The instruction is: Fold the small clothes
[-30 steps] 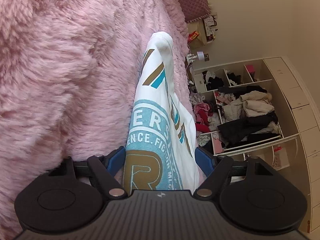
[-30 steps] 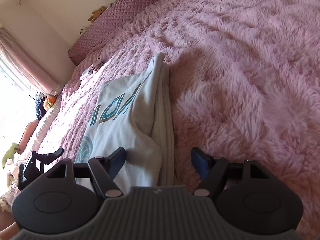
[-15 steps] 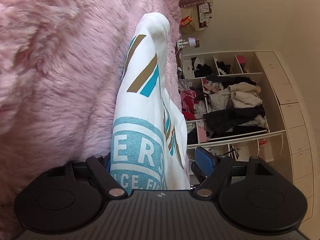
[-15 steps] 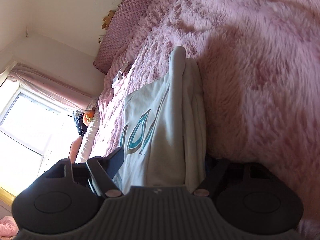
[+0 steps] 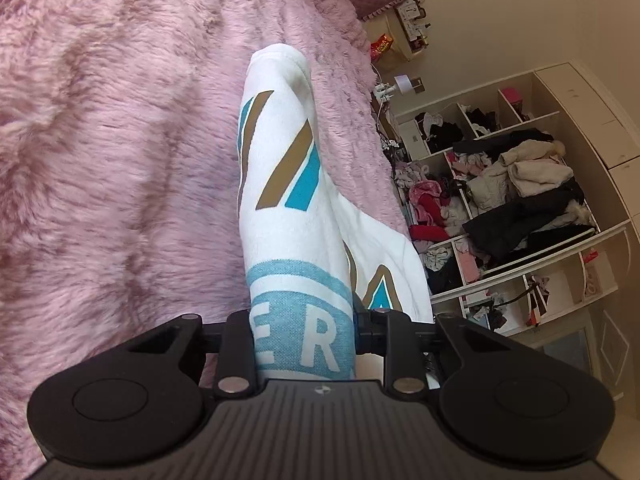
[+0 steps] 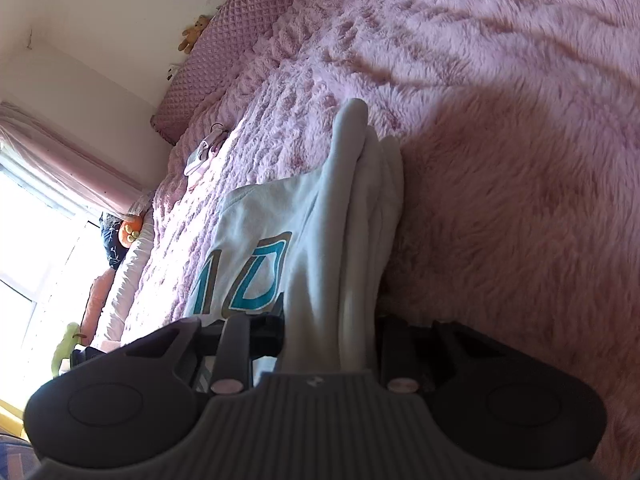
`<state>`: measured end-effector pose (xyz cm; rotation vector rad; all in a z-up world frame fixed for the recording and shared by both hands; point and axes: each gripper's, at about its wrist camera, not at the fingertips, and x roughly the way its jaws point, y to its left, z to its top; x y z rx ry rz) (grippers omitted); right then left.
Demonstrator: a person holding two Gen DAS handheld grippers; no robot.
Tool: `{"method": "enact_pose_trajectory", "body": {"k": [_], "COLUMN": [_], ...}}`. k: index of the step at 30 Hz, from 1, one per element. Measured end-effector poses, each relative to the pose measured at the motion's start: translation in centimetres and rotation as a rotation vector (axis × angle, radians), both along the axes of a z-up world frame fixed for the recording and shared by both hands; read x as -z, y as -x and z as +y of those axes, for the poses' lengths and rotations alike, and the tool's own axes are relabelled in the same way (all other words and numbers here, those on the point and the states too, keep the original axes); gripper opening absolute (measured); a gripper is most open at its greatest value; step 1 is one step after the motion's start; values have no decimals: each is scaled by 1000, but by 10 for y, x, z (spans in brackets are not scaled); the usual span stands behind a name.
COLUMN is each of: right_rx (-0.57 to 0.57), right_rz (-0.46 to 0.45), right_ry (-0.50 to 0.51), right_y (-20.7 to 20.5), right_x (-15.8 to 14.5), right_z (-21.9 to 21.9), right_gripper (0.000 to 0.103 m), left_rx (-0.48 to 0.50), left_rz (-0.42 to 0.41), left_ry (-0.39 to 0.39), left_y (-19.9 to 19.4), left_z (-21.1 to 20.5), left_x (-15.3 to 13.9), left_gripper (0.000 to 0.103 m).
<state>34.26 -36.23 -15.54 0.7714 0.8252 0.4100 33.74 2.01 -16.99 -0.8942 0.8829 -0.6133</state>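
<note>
A white shirt with teal and brown print lies folded on a fluffy pink blanket. My left gripper has its jaws closing on the near folded edge, and the printed cloth is squeezed between its fingers. In the right wrist view the same shirt shows its stacked plain layers. My right gripper has its jaws closing on that layered edge, with the cloth bunched between the pads. The fingertips of both grippers are mostly hidden by cloth.
Open shelves crammed with clothes stand past the bed's far side. A quilted pink headboard cushion with a small teddy bear borders the bed. A small garment lies farther up the blanket, near a bright window.
Both grippers went from wide open around the shirt's folded edges to pinched in on the cloth. Both cameras shifted and rolled, and the shirt edge now stands up between the fingers.
</note>
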Motion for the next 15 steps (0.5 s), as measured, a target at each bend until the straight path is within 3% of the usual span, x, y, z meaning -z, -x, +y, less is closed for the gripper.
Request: {"method": "enact_pose_trajectory", "body": {"k": [8,15], "right_rx": [-65,-186], "right_rz": [-72,-146], "right_ry": [-34,-75], "right_y": [23,62], "right_x": [-68,-116], "right_z": [22,87], "right_gripper": [23,23], "left_rx": [-29,-127], "left_rz": [-73,-151], "left_ry": [-5,-71], "left_y": [35,98], "left_z": [34,99], "left_x": [-65,-119], "left_gripper": [30,30]}}
